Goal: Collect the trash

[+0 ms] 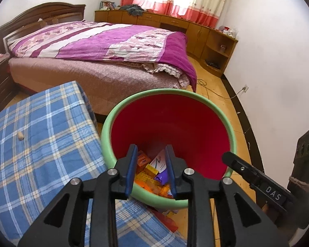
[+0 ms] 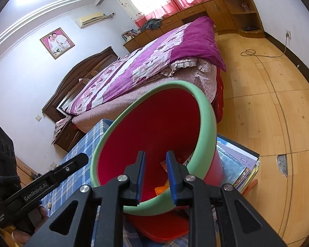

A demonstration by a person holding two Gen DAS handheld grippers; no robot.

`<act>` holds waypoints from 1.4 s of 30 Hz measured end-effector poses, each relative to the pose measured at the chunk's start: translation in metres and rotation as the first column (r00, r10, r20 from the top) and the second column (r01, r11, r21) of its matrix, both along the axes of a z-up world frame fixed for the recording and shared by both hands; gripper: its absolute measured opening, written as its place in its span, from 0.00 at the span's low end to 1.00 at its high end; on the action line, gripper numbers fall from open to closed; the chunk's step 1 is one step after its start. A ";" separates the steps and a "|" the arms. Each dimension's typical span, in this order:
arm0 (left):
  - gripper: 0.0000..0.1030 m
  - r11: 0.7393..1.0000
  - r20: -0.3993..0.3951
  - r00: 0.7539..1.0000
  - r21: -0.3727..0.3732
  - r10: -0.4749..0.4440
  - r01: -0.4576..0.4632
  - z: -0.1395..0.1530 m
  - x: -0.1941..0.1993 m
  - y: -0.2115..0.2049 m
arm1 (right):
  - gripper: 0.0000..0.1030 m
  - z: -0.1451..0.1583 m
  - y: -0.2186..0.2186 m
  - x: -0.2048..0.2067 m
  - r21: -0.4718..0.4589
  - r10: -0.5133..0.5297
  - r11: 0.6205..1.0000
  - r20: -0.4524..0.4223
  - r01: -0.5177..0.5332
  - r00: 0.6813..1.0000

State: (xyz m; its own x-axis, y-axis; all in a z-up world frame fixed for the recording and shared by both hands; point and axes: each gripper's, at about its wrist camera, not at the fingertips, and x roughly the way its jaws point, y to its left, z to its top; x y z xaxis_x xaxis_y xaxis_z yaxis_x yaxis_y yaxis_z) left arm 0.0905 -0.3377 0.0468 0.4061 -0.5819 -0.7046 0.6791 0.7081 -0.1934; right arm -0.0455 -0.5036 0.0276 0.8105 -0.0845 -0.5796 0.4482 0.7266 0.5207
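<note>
Both the left gripper (image 1: 151,168) and right gripper (image 2: 155,176) hang half open and empty over the bin (image 1: 216,100). Next, I think: fetch the peanut (image 1: 20,136) from the tabletop (image 1: 41,144).

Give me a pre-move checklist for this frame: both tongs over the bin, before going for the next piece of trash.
1. Left tongs empty, blue pads apart: ok.
2. Right tongs empty, pads apart: ok.
3. Red bin with green rim standing upright: ok.
4. Wrappers lying inside the bin, well below the rim: ok.
5. Small tan scrap on the blue plaid cloth not collected: not ok.
6. Red item under the bin's base, trash or not: cannot tell.
</note>
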 end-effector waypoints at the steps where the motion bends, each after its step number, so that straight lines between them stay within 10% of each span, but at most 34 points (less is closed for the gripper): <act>1: 0.26 1.000 -0.006 1.000 0.002 0.008 -0.008 -0.001 0.001 0.002 | 0.24 0.001 0.001 0.000 -0.003 0.002 1.000 0.001 -0.002 1.000; 21: 0.39 0.983 -0.010 0.984 0.029 0.180 -0.179 0.013 -0.011 0.081 | 0.58 0.045 0.063 -0.007 -0.073 0.093 0.993 0.023 -0.091 0.995; 42: 0.42 0.917 0.071 0.916 0.033 0.395 -0.398 0.032 -0.037 0.192 | 0.80 0.069 0.161 -0.009 -0.145 0.231 0.963 0.000 -0.228 0.973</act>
